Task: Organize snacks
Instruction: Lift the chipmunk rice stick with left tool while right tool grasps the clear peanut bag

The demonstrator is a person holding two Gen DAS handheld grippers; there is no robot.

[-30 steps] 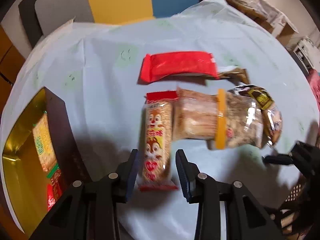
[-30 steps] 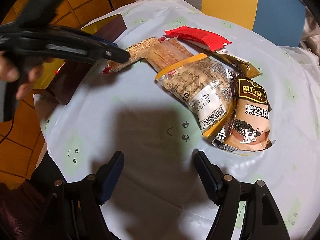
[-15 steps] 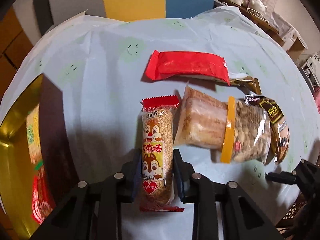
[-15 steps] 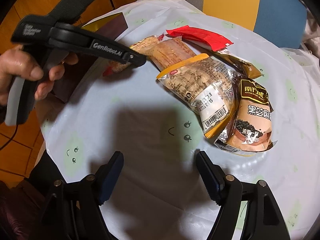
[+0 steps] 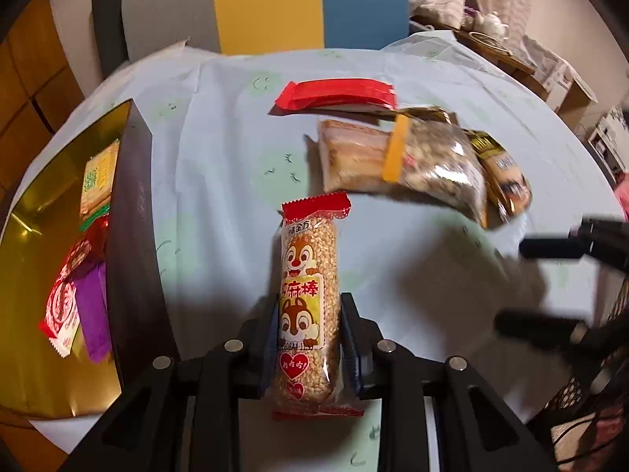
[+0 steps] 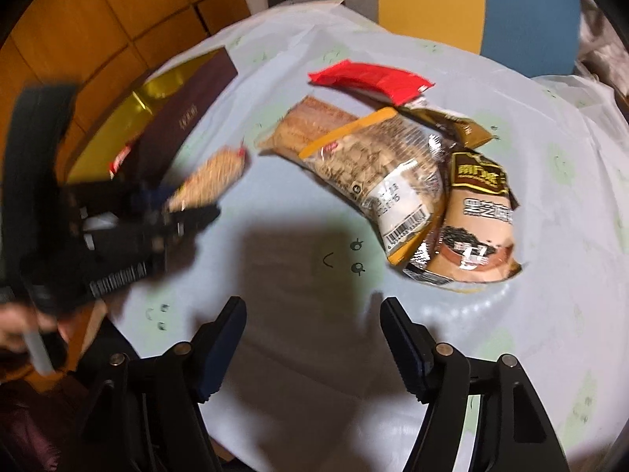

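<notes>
My left gripper point(image 5: 308, 303) is shut on a long sesame-stick packet point(image 5: 310, 259) with a red top and a chipmunk picture, held by its lower half above the pale blue tablecloth point(image 5: 220, 157). In the right wrist view the same packet point(image 6: 214, 177) sticks out of the left gripper point(image 6: 188, 204), close to the dark box point(image 6: 184, 122). My right gripper point(image 6: 312, 306) hovers over bare cloth with its jaws closing and nothing between them. The remaining pile holds a red packet point(image 5: 334, 94), a biscuit pack point(image 5: 350, 153), a peanut bag point(image 5: 428, 161) and a brown sesame packet point(image 6: 479, 216).
The dark box point(image 5: 133, 236) with a gold lining stands at the left table edge and holds several snacks. A yellow and blue chair back point(image 5: 306, 4) stands behind the table. A person's hand point(image 6: 15, 326) grips the left tool. Cluttered shelves are at the far right.
My left gripper shut on the chipmunk packet and carried it away from the pile, leftward toward the box. The right gripper stayed in place.
</notes>
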